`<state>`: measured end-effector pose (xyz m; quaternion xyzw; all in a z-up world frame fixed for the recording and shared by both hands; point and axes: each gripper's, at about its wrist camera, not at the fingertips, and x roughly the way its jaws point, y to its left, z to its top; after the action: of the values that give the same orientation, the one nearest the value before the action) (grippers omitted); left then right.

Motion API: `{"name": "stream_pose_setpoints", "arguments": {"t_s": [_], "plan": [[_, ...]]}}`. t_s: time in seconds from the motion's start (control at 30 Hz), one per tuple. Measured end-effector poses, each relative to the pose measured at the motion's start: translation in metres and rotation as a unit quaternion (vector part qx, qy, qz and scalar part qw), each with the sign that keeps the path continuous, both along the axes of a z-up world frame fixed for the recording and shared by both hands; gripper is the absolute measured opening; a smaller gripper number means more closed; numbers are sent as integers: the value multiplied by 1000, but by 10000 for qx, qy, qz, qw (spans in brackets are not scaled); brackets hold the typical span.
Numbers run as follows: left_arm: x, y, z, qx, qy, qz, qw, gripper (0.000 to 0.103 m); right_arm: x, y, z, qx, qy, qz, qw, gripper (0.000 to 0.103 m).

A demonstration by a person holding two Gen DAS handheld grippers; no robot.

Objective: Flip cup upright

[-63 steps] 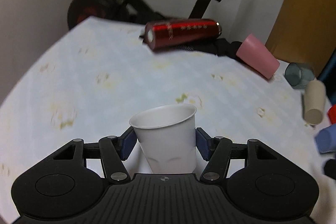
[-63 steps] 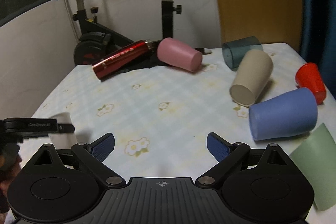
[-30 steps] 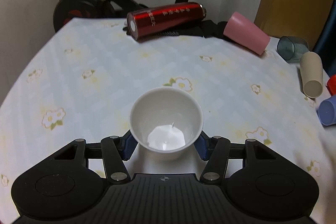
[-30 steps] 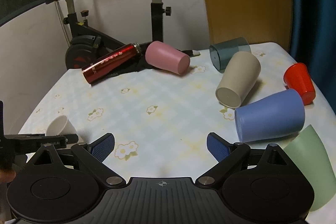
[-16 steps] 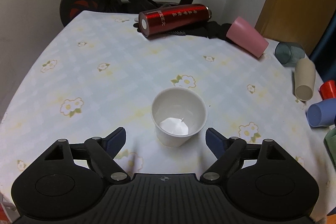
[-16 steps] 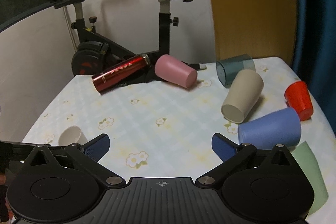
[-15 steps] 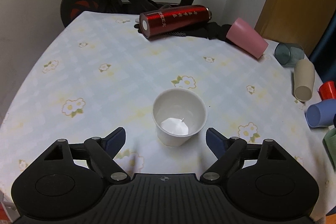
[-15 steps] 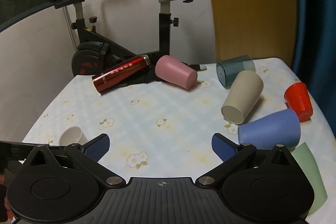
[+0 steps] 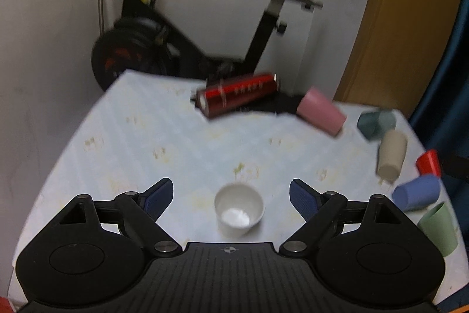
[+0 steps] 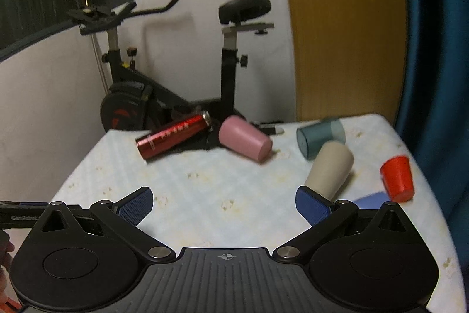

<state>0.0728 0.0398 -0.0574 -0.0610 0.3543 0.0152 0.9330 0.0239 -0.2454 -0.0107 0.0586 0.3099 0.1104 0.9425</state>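
Exercise bike [image 10: 164,96] behind table [image 10: 205,181]; red flask [image 10: 173,138] lying at far edge on black cloth [image 9: 275,106].

Bare tablecloth [image 9: 181,143] surrounds the white cup [image 9: 239,209]; toppled cups [image 9: 391,156] crowd right.

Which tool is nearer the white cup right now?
Left. The left tool hangs open just above and behind the upright white cup, which sits between its fingers. The right tool is open farther along the table; the cup is out of its view.

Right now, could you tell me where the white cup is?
In the left wrist view, the white cup stands upright on the table, between the open left claw's fingers, touching neither.
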Motion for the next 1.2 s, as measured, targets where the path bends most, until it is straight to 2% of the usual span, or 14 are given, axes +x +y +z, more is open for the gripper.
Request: {"name": "stream_pose_setpoints", "arguments": {"t_s": [0.2,0.4,0.53,0.77,1.2], "plan": [[-19,-4,40,189,-799,171,9965,92,-13,-5,34,71,-444,-15,9990,103],[-37,-12,76,553,-1544,356,9858,94,-23,-10,60,126,-856,-52,9962,103],[-42,-19,90,556,-1883,374,9798,95,-28,-12,71,99,-1081,-86,9941,103],[-48,-31,97,759,-2106,334,9740,96,-31,-13,74,112,-1198,-129,9926,103],[-52,-26,95,728,-2162,358,9730,96,-32,-12,75,111,-1229,-142,9922,103]]}}
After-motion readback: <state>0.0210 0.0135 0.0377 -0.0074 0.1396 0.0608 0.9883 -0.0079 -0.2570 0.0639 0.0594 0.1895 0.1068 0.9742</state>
